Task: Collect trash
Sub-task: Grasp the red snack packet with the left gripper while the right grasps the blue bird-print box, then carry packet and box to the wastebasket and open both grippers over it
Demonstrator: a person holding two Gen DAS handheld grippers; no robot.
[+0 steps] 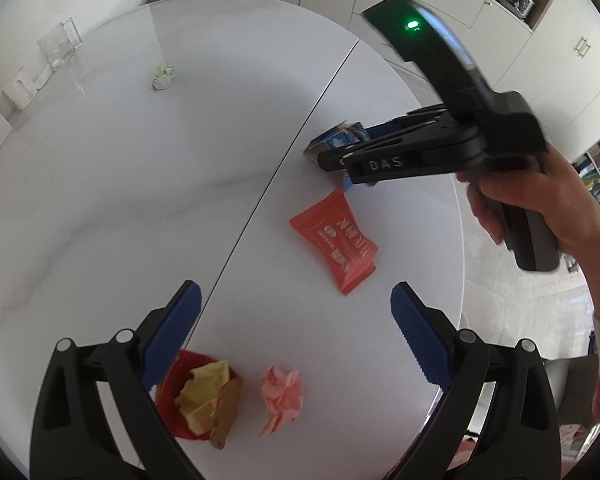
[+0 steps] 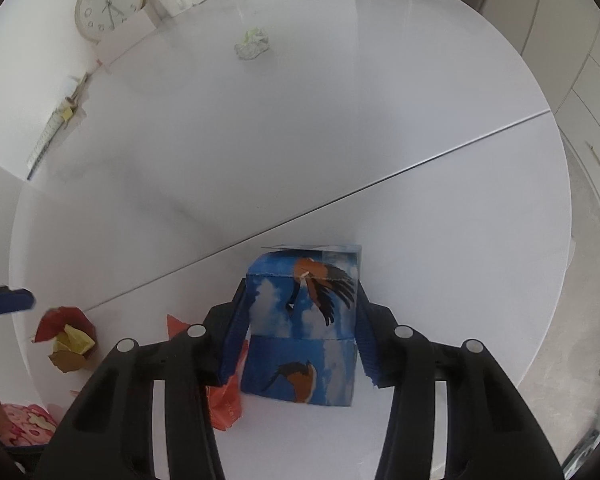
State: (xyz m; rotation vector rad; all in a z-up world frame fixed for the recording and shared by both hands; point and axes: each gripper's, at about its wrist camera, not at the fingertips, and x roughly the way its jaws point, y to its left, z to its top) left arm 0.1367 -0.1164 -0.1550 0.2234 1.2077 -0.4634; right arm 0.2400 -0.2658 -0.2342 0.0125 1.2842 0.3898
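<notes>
My right gripper (image 2: 300, 312) is shut on a blue box printed with birds and clouds (image 2: 300, 320), held between both blue pads; it also shows in the left wrist view (image 1: 340, 140) inside the right gripper (image 1: 336, 156). My left gripper (image 1: 296, 312) is open and empty above the white table (image 1: 140, 200). An orange snack wrapper (image 1: 336, 240) lies just ahead of it. A crumpled pink paper (image 1: 282, 398) and a red carton holding yellow paper (image 1: 202, 396) lie between and beside its fingers. A crumpled green-white wad (image 1: 163, 76) lies far back.
A glass container (image 1: 60, 44) and a white holder (image 1: 18, 90) stand at the table's far edge. A round clock (image 2: 110, 2) leans on the wall. A dark seam (image 1: 280, 160) crosses the table. Cabinets (image 1: 540, 60) stand to the right, beyond the table edge.
</notes>
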